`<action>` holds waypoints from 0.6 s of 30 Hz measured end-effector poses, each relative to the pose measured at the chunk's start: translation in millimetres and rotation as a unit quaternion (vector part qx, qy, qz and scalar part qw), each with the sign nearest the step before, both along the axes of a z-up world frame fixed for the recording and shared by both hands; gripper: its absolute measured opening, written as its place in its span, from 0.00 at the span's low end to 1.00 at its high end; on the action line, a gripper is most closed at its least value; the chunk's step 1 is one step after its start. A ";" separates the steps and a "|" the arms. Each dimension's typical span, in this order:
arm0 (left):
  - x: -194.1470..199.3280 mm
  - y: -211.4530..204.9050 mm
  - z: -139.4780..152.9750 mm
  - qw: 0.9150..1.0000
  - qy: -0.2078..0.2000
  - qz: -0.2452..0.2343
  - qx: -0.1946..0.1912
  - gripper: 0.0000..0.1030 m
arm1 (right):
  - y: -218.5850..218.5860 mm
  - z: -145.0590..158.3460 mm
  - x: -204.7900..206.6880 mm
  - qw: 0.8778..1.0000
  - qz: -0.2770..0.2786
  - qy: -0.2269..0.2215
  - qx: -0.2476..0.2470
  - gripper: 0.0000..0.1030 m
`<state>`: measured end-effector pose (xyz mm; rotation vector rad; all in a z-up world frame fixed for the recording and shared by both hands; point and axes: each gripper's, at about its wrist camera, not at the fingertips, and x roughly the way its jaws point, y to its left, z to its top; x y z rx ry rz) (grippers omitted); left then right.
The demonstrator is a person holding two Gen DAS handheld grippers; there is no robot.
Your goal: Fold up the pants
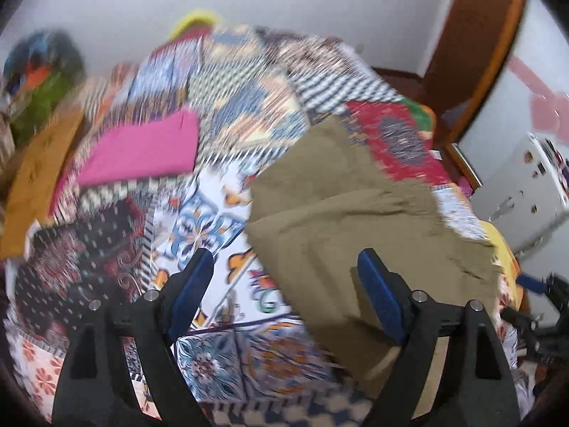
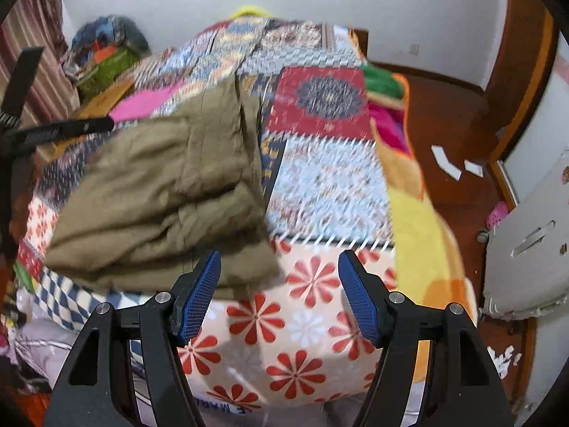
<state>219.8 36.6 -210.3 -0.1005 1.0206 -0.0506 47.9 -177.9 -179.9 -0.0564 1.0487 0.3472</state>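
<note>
1. Left claw (image 1: pixel 284 284) spread and holding nothing; right claw (image 2: pixel 279 284) likewise apart, empty.
2. Just ahead, olive pants (image 2: pixel 160 185) lie bunched on the patchwork bed (image 2: pixel 320 185); one left pad overhangs them.
3. Beyond, pink cloth (image 1: pixel 142 153); risk: rumpled layers likely slip apart if pinched unevenly.

Both wrist cameras look steeply down, close over the shared patchwork bed (image 1: pixel 213 220) and pants (image 2: pixel 160 195).
</note>
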 end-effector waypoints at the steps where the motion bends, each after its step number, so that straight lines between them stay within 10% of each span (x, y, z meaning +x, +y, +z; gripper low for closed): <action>1: 4.2 8.5 -8.8 1.000 0.013 0.004 -0.020 0.81 | 1.0 -4.6 0.0 1.000 0.001 0.007 -0.002 0.63; 9: 32.6 21.6 -51.5 0.993 0.051 0.006 -0.107 0.81 | 8.0 -30.1 12.1 0.999 -0.003 0.043 -0.011 0.69; 18: 44.1 18.7 -57.4 0.991 0.040 -0.006 -0.127 0.38 | 11.7 -33.8 22.9 0.999 -0.005 0.038 -0.028 0.71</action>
